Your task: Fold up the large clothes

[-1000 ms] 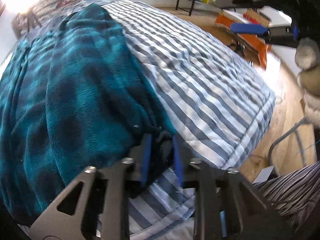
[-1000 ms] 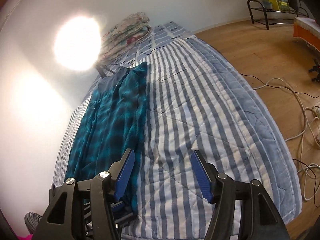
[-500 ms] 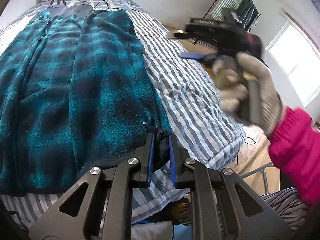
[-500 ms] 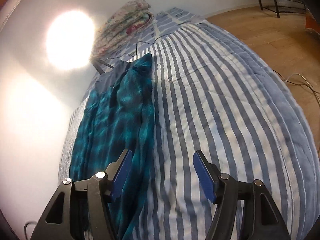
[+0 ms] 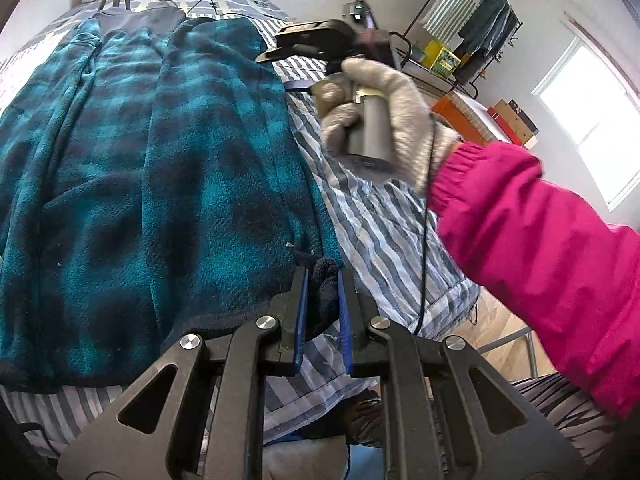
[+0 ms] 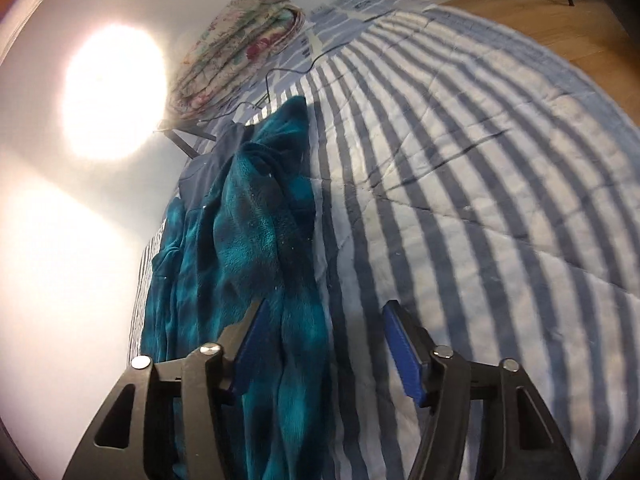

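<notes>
Already the grip looks thin: left tool [image 5: 321, 292] pinches only a small dark tuft at the corner of the teal fleece garment [image 5: 160, 168].
Right tool [image 6: 326, 344] hangs wide open, empty, its left pad over the garment's edge on the striped bed [image 6: 480, 184], which stretches ahead and to its right. If the left tool pulls before the right one bites, the plush corner may slip free or drag the whole garment crooked; the cable [image 5: 424, 240] dangling by the gloved right hand [image 5: 376, 120] could snag.
</notes>
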`<control>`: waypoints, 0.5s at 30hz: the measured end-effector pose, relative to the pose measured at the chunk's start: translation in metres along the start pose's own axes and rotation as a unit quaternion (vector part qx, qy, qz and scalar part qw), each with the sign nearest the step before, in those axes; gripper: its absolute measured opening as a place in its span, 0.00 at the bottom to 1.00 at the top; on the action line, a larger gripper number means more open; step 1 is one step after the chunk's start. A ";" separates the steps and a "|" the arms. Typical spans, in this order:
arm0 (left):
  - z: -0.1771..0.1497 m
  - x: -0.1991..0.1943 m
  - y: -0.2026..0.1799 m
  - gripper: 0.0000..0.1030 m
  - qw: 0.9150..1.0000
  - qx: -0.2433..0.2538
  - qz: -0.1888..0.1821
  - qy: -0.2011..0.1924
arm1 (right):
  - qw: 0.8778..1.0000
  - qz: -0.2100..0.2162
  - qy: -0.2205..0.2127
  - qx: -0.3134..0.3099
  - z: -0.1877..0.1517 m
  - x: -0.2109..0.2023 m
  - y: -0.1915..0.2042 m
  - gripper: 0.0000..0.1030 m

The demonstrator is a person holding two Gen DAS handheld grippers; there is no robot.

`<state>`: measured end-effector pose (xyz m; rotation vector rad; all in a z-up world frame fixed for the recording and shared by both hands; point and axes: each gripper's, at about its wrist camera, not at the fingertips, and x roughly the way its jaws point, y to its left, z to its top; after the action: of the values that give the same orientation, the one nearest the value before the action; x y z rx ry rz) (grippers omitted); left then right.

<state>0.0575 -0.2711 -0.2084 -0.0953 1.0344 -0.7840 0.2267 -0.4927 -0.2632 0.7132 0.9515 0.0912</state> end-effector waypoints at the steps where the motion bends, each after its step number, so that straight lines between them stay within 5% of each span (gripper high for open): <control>1: 0.000 0.000 0.000 0.12 1.000 0.000 -0.001 -0.001 | 1.000 0.001 0.002 -0.004 0.000 0.005 0.003 0.53; 7: -0.002 -0.007 0.009 0.12 1.000 -0.017 -0.012 -0.009 | 0.999 0.008 0.030 -0.022 -0.001 0.026 0.025 0.14; 15: -0.009 -0.036 0.037 0.11 0.997 -0.063 -0.029 -0.032 | 0.993 -0.091 0.010 -0.076 0.005 0.007 0.089 0.06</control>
<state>0.0603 -0.2188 -0.2027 -0.2575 1.0223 -0.7633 0.2555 -0.4238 -0.2132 0.4849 1.0133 0.0103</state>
